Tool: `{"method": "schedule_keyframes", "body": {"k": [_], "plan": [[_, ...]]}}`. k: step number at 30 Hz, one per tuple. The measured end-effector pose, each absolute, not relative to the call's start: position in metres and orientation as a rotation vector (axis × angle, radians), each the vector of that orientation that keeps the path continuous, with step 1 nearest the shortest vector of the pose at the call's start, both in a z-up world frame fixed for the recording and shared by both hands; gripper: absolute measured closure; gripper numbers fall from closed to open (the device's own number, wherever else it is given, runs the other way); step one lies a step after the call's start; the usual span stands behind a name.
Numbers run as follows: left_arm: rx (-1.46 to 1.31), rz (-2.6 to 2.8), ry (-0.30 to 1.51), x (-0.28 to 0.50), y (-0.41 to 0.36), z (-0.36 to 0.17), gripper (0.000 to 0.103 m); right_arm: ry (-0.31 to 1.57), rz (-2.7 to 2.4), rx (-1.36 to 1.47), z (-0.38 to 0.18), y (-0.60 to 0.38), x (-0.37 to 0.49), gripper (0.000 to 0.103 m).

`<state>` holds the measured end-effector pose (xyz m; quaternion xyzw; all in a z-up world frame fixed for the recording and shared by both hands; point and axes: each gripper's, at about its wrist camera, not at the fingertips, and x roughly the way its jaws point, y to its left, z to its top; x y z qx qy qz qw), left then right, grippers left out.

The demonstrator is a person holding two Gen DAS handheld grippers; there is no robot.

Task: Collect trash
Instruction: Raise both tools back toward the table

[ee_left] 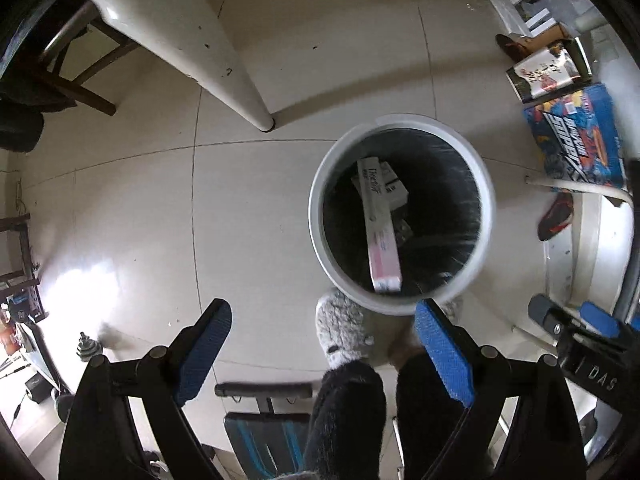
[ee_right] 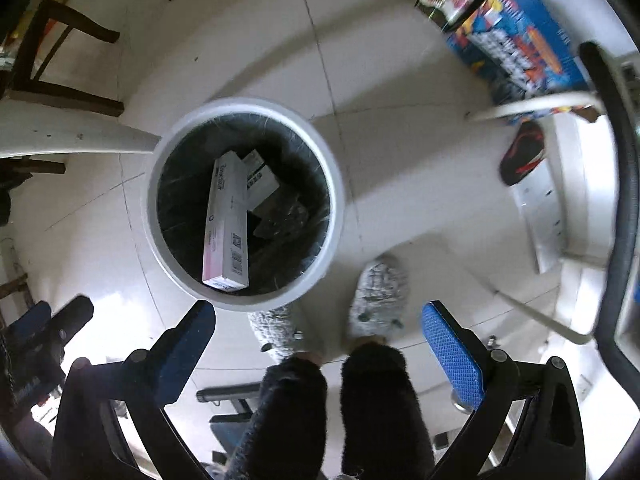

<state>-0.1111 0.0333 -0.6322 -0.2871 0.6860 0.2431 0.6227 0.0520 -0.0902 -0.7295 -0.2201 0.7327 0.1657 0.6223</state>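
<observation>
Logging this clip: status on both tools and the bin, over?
Left tool open, empty. Right tool open, empty. Long box inside bin, leaning on the wall. Slippered feet beside the bin.

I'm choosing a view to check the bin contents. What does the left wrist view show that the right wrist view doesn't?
Left wrist only: the right gripper at the frame edge and a barbell weight on the floor. Right wrist only: barcodes on the long pink-and-white box. Both: the white bin, boxes inside, blue carton, grey slippers, both grippers open.
</observation>
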Motion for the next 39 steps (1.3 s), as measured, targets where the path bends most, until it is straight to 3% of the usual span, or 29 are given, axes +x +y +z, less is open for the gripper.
{"method": "schedule_keyframes", "body": {"k": [11,25,32,39], "plan": [[-0.652,0.559,1.521,-0.128,0.013,-0.519,0.009,1.617,0.430,-0.504,-0.607,-0.088,0.037,0.000],[-0.576,0.620,1.338,-0.119,0.025,-0.318,0.009,1.549,0.488,-0.330,-0.377,-0.069,0.048,0.000],[-0.496,0.681,1.192,-0.044,0.051,-0.262,0.009,1.454,0.514,-0.363,-0.302,-0.045,0.132,0.000],[-0.450,0.701,1.123,0.074,0.080,-0.241,0.009,1.394,0.532,-0.440,-0.279,-0.033,0.267,0.000]]}}
